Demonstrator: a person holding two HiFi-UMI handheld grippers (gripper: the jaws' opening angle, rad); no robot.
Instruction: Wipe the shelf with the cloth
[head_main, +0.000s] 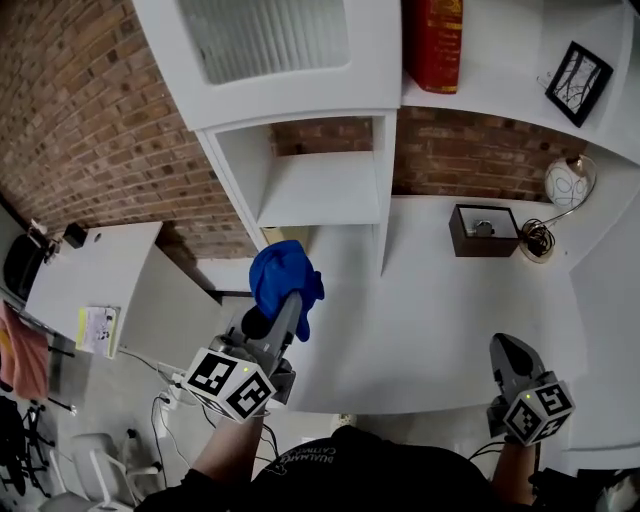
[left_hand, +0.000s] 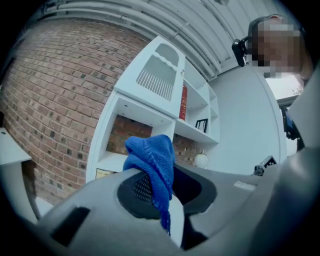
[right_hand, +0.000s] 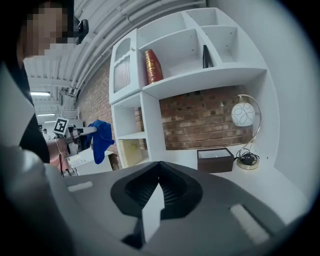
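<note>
1. Risk: the cloth (head_main: 283, 280) appeared pinched by one fold only, with its bulk bunched past the tips. Dragging it along the shelf (head_main: 322, 190) could pull it free. The bay looked narrow, so a side wall might be struck.
2. Left gripper (head_main: 288, 306): fingers clenched on the cloth, which hung in the air by the left edge of the bench (head_main: 450, 320), short of the shelf and touching neither.
3. Right gripper (head_main: 507, 348): fingers pressed together with nothing between them, over the bench's near right corner.
</note>
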